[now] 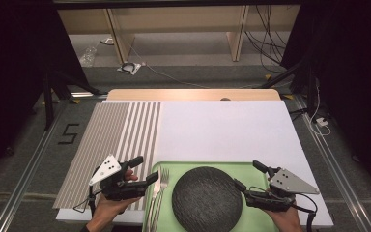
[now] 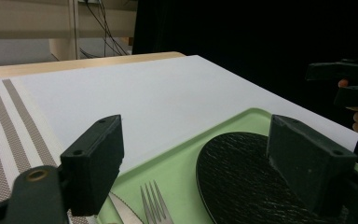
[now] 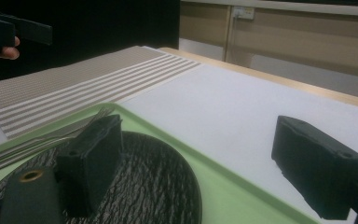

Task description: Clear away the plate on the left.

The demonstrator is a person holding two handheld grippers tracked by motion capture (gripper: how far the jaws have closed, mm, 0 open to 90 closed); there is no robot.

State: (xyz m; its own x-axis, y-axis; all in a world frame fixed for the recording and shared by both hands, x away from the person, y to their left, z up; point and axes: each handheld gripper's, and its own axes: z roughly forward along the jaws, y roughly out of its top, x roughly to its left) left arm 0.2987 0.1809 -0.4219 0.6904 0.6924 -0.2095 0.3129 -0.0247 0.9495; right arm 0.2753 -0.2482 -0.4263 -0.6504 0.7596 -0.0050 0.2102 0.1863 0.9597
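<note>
Dim room, brightly lit white tabletop, dark surroundings, soft blurry focus

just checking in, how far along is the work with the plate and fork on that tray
Nothing looks done yet: the black plate and fork lie on the green tray. In hand: nothing; the left gripper and right gripper hover open on either side of the plate. Left: grasping and moving either item.

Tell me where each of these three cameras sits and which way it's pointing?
High view: above the table, looking forward and down on the green tray; both hands and grippers show.
Left gripper view: rides the left gripper, facing the black plate, the right gripper beyond.
Right gripper view: rides the right gripper, facing the striped mat.
All share plate and tray.
</note>
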